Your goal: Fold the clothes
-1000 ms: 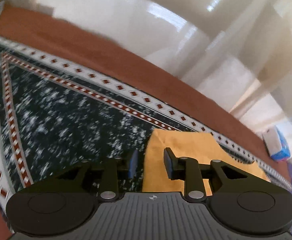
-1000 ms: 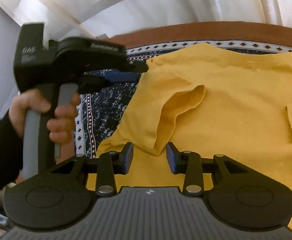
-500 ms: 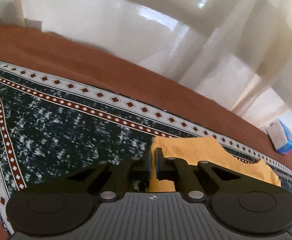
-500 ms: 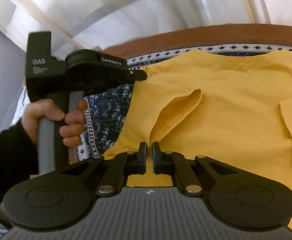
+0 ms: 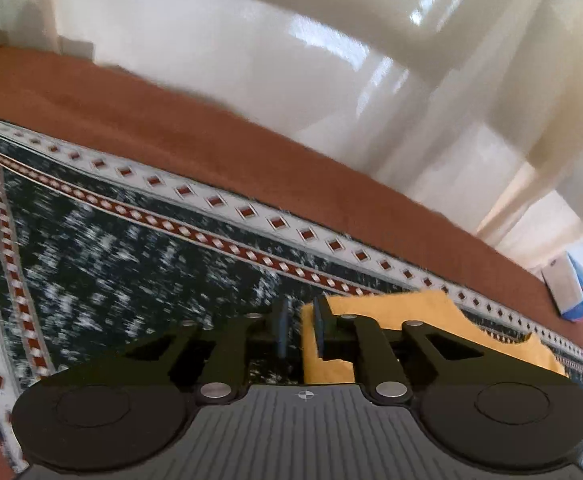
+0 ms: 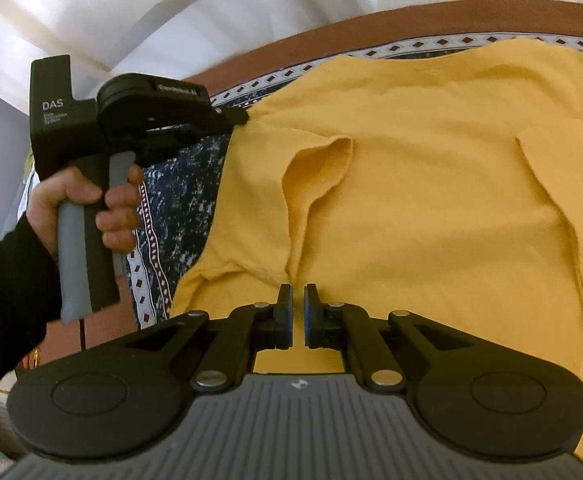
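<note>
**Yellow shirt spread on a patterned cloth, both tools at its near-left edge**

The yellow shirt (image 6: pixel 431 200) lay spread flat over a dark speckled cloth (image 5: pixel 131 264) with a white and red diamond border. That cloth covered a brown surface (image 5: pixel 211 148); whether this was a bed or a worktop could not be told. White curtains (image 5: pixel 251 48) hung behind it.

Right wrist view: the right tool (image 6: pixel 298 312) pointed down at the shirt's near edge, its blue pads almost together with only a narrow slit between them. Yellow fabric sat directly beyond the tips, just below a sleeve (image 6: pixel 315 176) folded inward onto the body of the shirt. Whether the pads pinched the cloth could not be told. A second sleeve (image 6: pixel 563 208) lay folded in on the other side.

The left tool (image 6: pixel 239 118), held by a hand (image 6: pixel 91 204) in a black sleeve (image 6: pixel 3 276), reached the shirt's far-left corner.

Left wrist view: the left tool (image 5: pixel 300 332) had its jaws opening, with the shirt's edge (image 5: pixel 411 312) lying against the right-hand pad and a gap beside the other. A blue and white box (image 5: pixel 571 288) stood at the far right.
</note>
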`<state>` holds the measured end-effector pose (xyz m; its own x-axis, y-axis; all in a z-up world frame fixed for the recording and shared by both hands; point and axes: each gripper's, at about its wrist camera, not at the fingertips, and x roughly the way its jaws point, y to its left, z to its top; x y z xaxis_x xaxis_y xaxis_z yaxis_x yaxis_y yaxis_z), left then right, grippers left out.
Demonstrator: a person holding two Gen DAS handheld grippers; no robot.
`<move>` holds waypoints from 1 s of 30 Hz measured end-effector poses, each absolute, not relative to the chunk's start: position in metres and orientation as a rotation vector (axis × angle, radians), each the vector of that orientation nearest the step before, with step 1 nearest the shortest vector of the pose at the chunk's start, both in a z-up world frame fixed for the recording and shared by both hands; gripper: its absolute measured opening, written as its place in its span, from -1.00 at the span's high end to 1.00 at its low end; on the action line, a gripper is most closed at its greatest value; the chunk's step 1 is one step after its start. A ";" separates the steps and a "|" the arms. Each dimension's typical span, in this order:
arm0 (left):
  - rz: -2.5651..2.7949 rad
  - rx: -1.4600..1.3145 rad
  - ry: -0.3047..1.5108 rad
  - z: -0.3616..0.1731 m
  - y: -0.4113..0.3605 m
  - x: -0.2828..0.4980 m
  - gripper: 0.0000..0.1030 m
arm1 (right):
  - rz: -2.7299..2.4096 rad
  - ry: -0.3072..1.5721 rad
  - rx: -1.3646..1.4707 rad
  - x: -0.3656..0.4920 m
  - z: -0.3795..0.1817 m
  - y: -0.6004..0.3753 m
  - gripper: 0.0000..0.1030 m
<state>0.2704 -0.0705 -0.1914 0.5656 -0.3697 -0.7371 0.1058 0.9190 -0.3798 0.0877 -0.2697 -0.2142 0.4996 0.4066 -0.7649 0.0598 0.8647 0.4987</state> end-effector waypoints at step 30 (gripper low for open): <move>-0.529 -0.269 1.007 -0.188 -0.055 0.192 0.30 | 0.073 0.873 0.369 0.116 -0.182 -0.297 0.70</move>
